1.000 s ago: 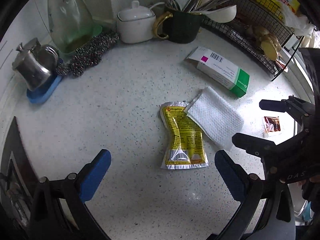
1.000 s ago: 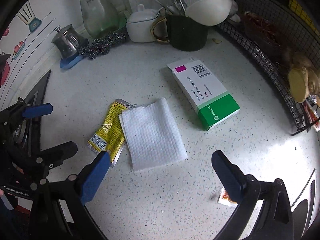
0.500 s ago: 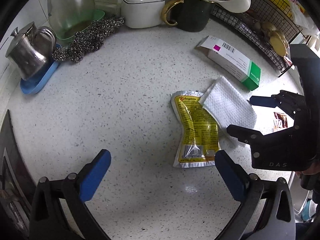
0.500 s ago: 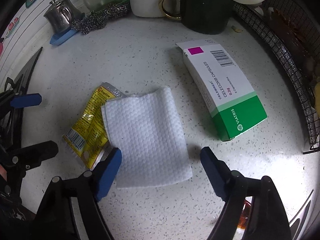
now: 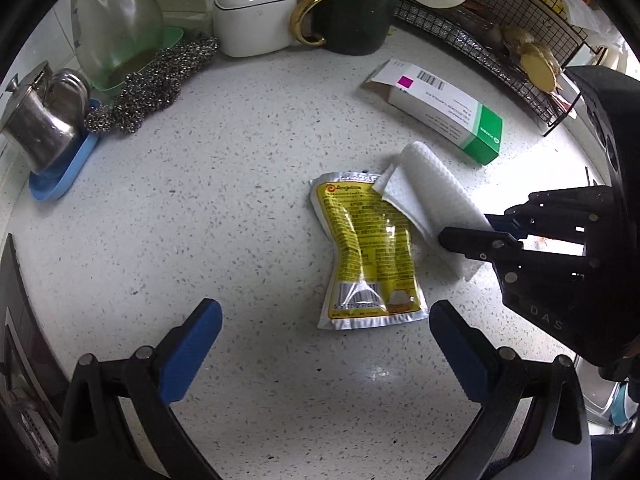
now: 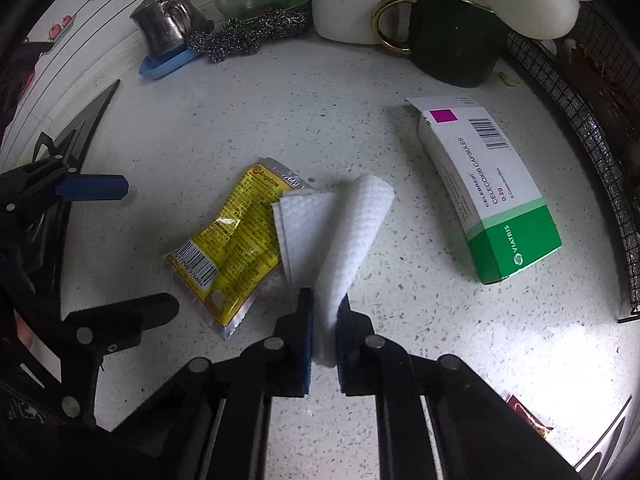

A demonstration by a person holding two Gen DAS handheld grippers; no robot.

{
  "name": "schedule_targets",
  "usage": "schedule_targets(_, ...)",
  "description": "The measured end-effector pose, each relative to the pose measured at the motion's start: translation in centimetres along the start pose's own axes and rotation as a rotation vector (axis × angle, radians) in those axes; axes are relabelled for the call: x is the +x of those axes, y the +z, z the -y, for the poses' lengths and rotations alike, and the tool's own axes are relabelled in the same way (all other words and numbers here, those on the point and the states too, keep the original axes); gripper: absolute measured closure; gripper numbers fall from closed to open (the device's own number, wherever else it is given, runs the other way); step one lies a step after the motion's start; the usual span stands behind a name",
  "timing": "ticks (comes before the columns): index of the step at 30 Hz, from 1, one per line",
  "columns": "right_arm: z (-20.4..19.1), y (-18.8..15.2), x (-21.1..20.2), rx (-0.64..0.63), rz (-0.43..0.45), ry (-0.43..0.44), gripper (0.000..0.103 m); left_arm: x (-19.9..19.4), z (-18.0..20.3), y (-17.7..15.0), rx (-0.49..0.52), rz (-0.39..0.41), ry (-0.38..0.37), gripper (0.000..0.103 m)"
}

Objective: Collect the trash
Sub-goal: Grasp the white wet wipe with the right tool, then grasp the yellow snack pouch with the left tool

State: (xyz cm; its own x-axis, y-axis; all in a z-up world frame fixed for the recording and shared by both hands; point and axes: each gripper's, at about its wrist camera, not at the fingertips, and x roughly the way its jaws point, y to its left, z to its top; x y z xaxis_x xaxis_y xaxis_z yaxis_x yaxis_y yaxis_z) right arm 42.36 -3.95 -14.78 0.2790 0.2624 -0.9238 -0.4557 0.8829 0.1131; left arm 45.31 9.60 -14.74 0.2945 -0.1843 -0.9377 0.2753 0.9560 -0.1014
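Note:
A white paper towel [image 6: 344, 232] lies on the speckled counter, bunched and folded upward; my right gripper [image 6: 324, 308] is shut on its near edge. It also shows in the left wrist view [image 5: 432, 196], pinched by the right gripper [image 5: 472, 236]. A yellow foil sachet [image 5: 368, 248] lies flat beside it, its top corner under the towel; it shows in the right wrist view [image 6: 236, 244] too. A white and green medicine box [image 6: 492, 192] lies to the right. My left gripper [image 5: 320, 344] is open and empty, hovering just short of the sachet.
At the back stand a steel pot [image 5: 40, 120] on a blue dish, steel scourers [image 5: 152, 80], a glass jar [image 5: 116, 20], a white lidded pot [image 5: 256, 16] and a dark mug of utensils [image 5: 352, 16]. A wire rack [image 5: 500, 40] runs along the right. A small red wrapper [image 6: 528, 420] lies near the right gripper.
My right gripper has moved forward and shut on the paper towel, which has buckled upward from flat. My left gripper has held its place above the counter, still open.

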Motion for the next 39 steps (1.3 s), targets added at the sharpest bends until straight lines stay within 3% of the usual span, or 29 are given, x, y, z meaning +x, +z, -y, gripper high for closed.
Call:
schedule_targets(6, 1.3, -1.4, -1.4, 0.077, 0.004, -0.031, 0.097, 0.6, 0.9, 1.2, 0.002, -0.001, -0.009, 0.000)
schedule_targets(17, 5.0, -3.2, -3.6, 0.238, 0.020, -0.004, 0.097, 3.8, 3.5, 4.1, 0.036, -0.047, 0.013, 0.002)
schedule_targets(20, 5.3, -2.7, -3.4, 0.251, 0.028, -0.005, 0.097, 4.7, 3.8, 4.7, 0.032, -0.064, 0.003, 0.018)
schedule_targets(25, 5.8, -3.0, -3.7, 0.269, 0.043, 0.004, 0.097, 5.7, 4.8, 5.5, 0.067, -0.075, 0.059, 0.024)
schedule_targets(28, 6.1, -3.1, -3.8, 0.281, 0.047, 0.011, 0.097, 5.6, 5.5, 5.7, 0.060, -0.068, 0.078, 0.050)
schedule_targets(29, 6.3, -3.2, -3.9, 0.285, 0.047, 0.014, 0.097, 5.6, 5.7, 5.8, 0.058, -0.067, 0.074, 0.054)
schedule_targets(35, 6.5, -3.3, -3.9, 0.297, 0.043, 0.032, 0.097, 5.1, 6.1, 4.4, 0.068, -0.054, 0.024, 0.064)
schedule_targets(39, 5.4, -3.5, -4.6, 0.262, 0.054, 0.026, 0.097, 3.6, 6.0, 2.7, 0.036, -0.033, 0.005, 0.066)
